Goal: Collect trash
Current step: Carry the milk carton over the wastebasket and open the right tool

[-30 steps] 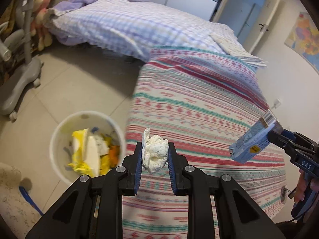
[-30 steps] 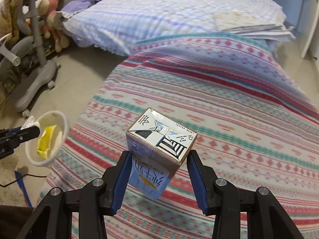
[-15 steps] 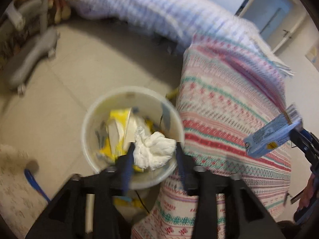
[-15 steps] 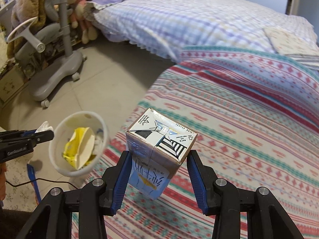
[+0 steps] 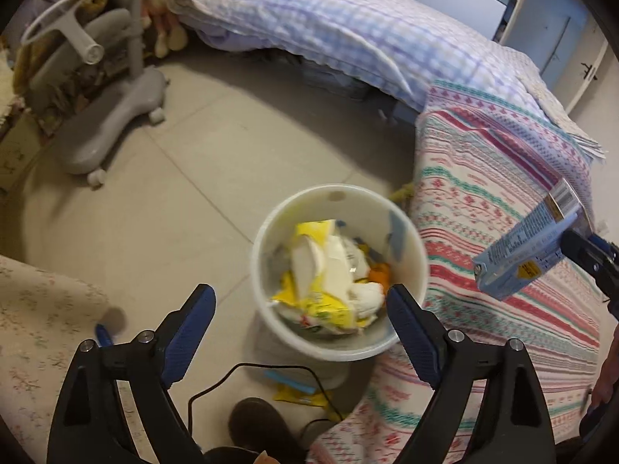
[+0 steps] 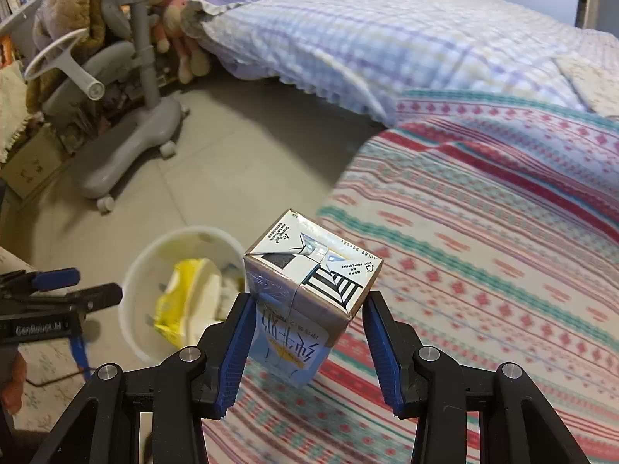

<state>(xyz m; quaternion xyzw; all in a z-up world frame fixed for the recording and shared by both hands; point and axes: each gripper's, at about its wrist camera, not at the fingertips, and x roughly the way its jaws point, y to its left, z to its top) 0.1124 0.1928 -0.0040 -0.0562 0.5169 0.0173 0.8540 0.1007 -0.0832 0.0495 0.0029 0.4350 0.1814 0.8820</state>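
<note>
Left wrist view: left gripper [image 5: 298, 305] over the white bin [image 5: 410, 266], pointing steeply down.
L jaws: just been opening, now spread wide, nothing between them.
Tissue wad [image 5: 365, 295]: in the bin, on yellow wrappers [image 5: 321, 301], just ahead of the gripper.
Right gripper [image 6: 307, 328]: pinching the milk carton [image 6: 309, 278] by its sides.
Carton: above the striped bed cover [image 6: 483, 251], bin ahead-left of R gripper.
</note>
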